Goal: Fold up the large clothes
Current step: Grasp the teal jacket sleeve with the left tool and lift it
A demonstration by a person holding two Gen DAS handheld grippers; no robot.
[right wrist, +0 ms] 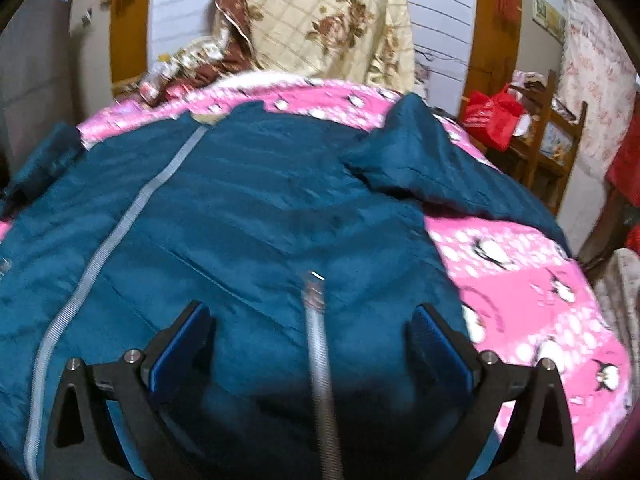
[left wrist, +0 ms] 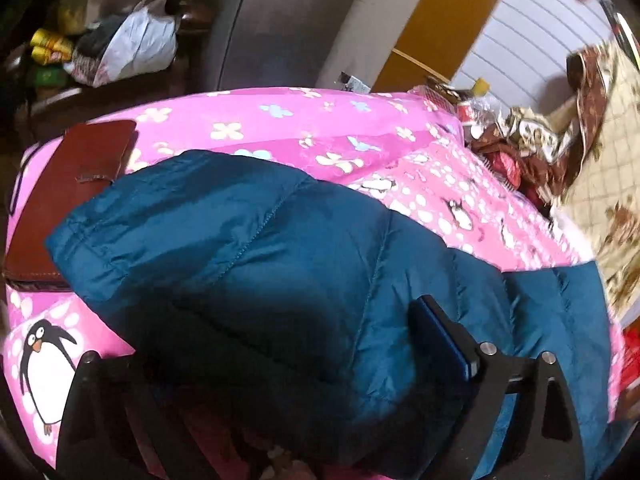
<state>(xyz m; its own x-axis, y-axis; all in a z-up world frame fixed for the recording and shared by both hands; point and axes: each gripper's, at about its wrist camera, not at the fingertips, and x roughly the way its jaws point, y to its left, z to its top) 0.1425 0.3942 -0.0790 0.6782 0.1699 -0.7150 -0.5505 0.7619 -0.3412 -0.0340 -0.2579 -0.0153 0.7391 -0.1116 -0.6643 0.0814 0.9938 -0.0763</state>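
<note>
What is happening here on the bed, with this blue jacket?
A person with a gripper in each hand is folding a blue jacket spread on a pink penguin sheet. The right gripper is open over the jacket's front, its zipper between the fingers. The left gripper hangs over a puffy part; its grip cannot be told.

My jacket [right wrist: 224,208] lies spread on the bedspread [right wrist: 528,280], its zipper [right wrist: 120,232] running away from me on the left. One sleeve [right wrist: 424,160] lies out to the right — a quilt [right wrist: 332,20] hangs behind the bed. In my left view a padded part of the jacket lies before me, partly over a case [left wrist: 68,196] to its left.
</note>
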